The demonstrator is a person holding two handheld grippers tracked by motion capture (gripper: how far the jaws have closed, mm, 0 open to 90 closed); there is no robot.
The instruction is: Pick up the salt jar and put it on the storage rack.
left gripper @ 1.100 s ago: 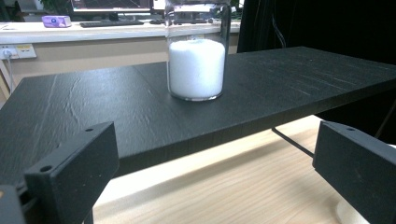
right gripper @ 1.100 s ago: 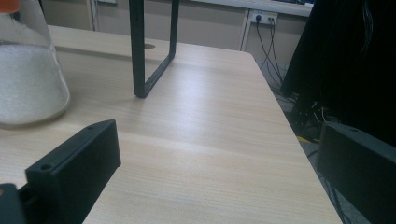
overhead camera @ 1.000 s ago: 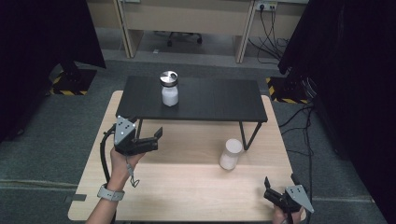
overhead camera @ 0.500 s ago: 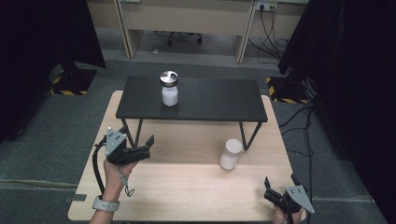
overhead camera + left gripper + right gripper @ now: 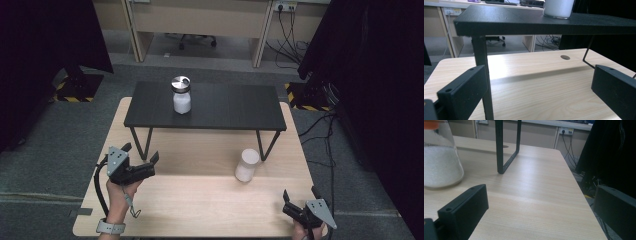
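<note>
You pulled L gripper (image 5: 142, 167) back toward 6 o'clock, off shelf (image 5: 150, 107); both grippers' jaws apart, empty; jar (image 5: 181, 95) untouched.

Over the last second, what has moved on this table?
The left gripper drew back from beside the black shelf toward the person's edge of the table, jaws open and holding nothing. The right gripper stayed low at the near right corner, also open. The jar on the shelf and the cup below kept their places.
</note>
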